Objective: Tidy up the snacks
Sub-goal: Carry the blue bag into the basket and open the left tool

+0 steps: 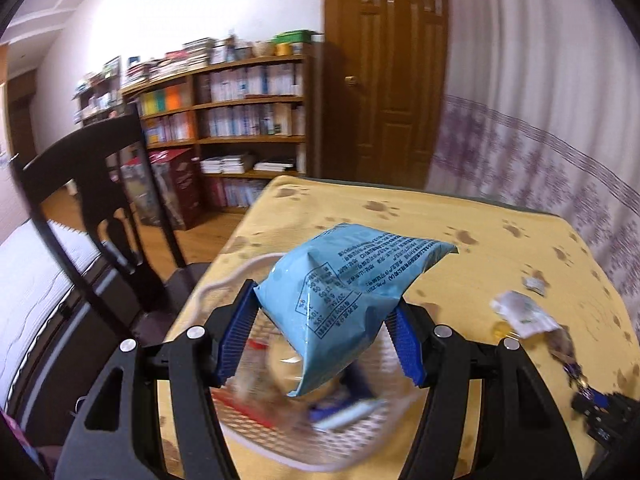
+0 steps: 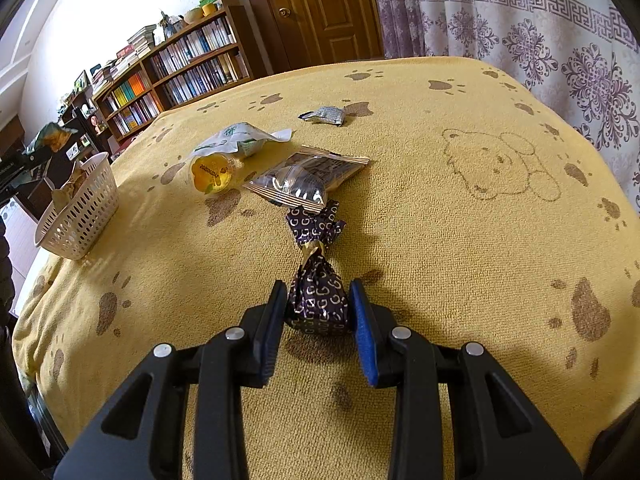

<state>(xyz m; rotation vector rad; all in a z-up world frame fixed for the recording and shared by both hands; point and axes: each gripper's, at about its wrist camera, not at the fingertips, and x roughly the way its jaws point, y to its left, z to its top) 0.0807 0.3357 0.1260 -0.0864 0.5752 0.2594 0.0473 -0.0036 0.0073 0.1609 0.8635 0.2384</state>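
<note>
Left claw: clamped on light, crinkly blue packet above white basket.
Right claw: narrow, pads touching dark wrapped candy on the bench; small, slippery, take its plump body.

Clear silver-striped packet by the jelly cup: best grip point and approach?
Take the clear packet by its near crimped edge, coming low from the right gripper's side. It lies flat, so the thin seal fits between fingers; the bulging middle would likely slip. The purple candy between the fingers comes first.

Yellow paw-print cloth bears a white basket, perhaps five scattered snacks.
</note>
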